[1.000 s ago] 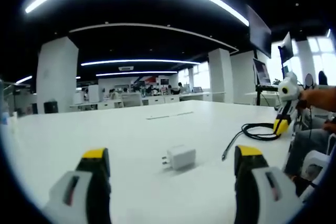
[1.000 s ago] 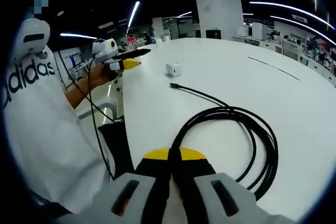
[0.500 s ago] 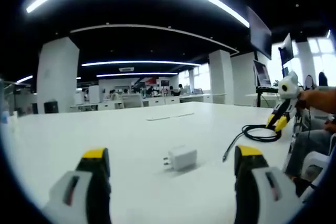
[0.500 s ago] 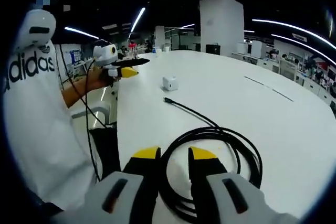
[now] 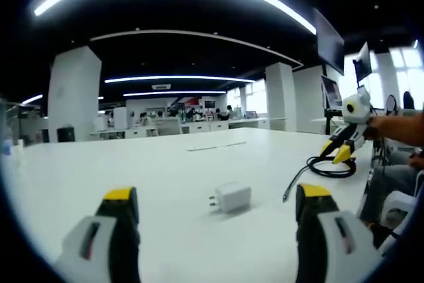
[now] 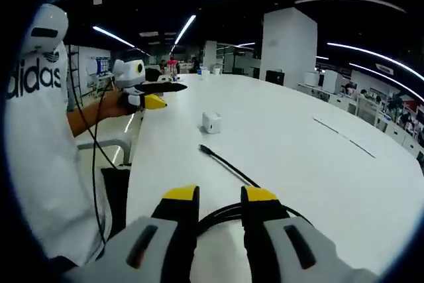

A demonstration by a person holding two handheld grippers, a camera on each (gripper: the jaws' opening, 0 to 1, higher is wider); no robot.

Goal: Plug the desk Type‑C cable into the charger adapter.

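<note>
The left gripper is hovering low over the white tabletop with its jaws standing wide apart and holding nothing; the white charger adapter is lying just ahead of it, between the two jaws and nearer the right one, prongs pointing toward the left jaw. The right gripper is sitting with its jaws a little apart, straddling the near loop of the black Type-C cable but not yet pinching it; the coil is lying right under it and the free plug end is stretching out ahead toward the adapter. The step in hand looks like taking hold of the cable. Doing it well probably means gripping close behind the plug instead of on the coil, so the tip stays stiff and aimable, while the left gripper is closing squarely on the adapter's flat sides, leaving its port face exposed.
</note>
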